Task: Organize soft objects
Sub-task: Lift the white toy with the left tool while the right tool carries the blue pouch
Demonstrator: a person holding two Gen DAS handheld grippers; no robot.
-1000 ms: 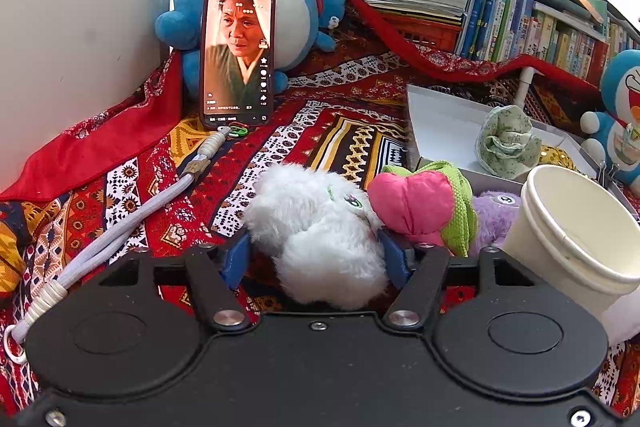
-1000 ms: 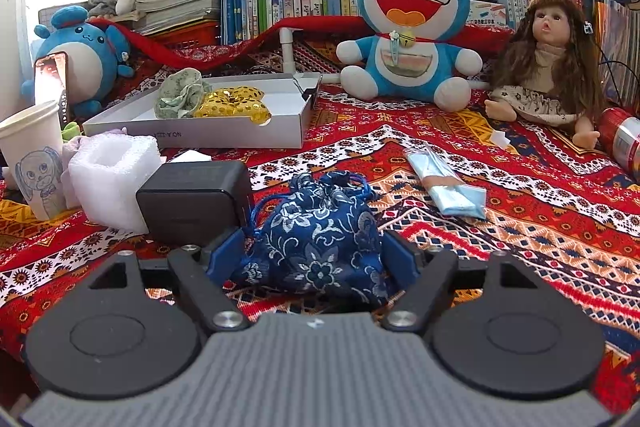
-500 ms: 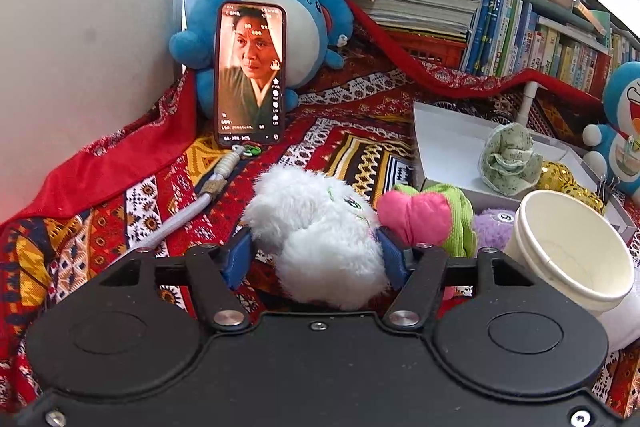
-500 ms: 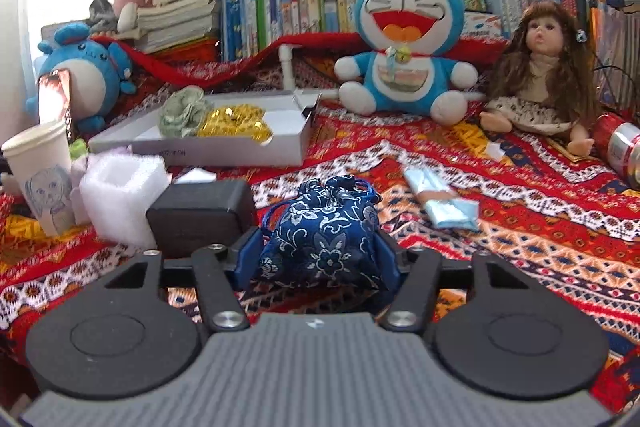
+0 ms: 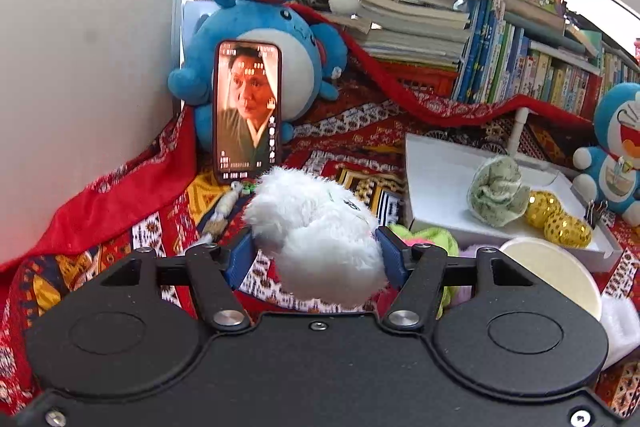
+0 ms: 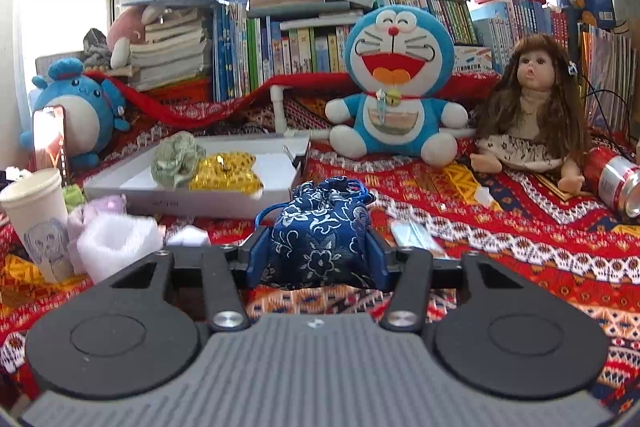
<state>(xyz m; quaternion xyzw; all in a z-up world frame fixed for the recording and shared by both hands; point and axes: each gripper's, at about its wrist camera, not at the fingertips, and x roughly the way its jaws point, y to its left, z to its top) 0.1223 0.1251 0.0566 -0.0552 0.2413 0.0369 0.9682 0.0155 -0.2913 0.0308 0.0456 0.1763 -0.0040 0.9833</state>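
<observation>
My left gripper (image 5: 316, 257) is shut on a white fluffy plush toy (image 5: 316, 235) and holds it above the patterned cloth. My right gripper (image 6: 318, 259) is shut on a blue floral drawstring pouch (image 6: 320, 239), lifted off the cloth. A white shallow box (image 5: 440, 187) sits at the right in the left wrist view, and at the centre left in the right wrist view (image 6: 132, 167). It holds a green fabric bundle (image 5: 498, 191) and a gold sequin piece (image 5: 558, 217). A pink and green plush (image 5: 424, 235) lies partly hidden behind my left gripper.
A phone (image 5: 247, 111) leans on a blue plush (image 5: 280, 43) at the back left. A paper cup (image 6: 36, 219) and white foam (image 6: 116, 243) stand left of the right gripper. A Doraemon plush (image 6: 396, 87), a doll (image 6: 532, 107), a can (image 6: 618, 183) and books line the back.
Both grippers rose and moved forward with their loads. The white plush came up off the cloth; the pouch was squeezed tighter and lifted away from the black box.
</observation>
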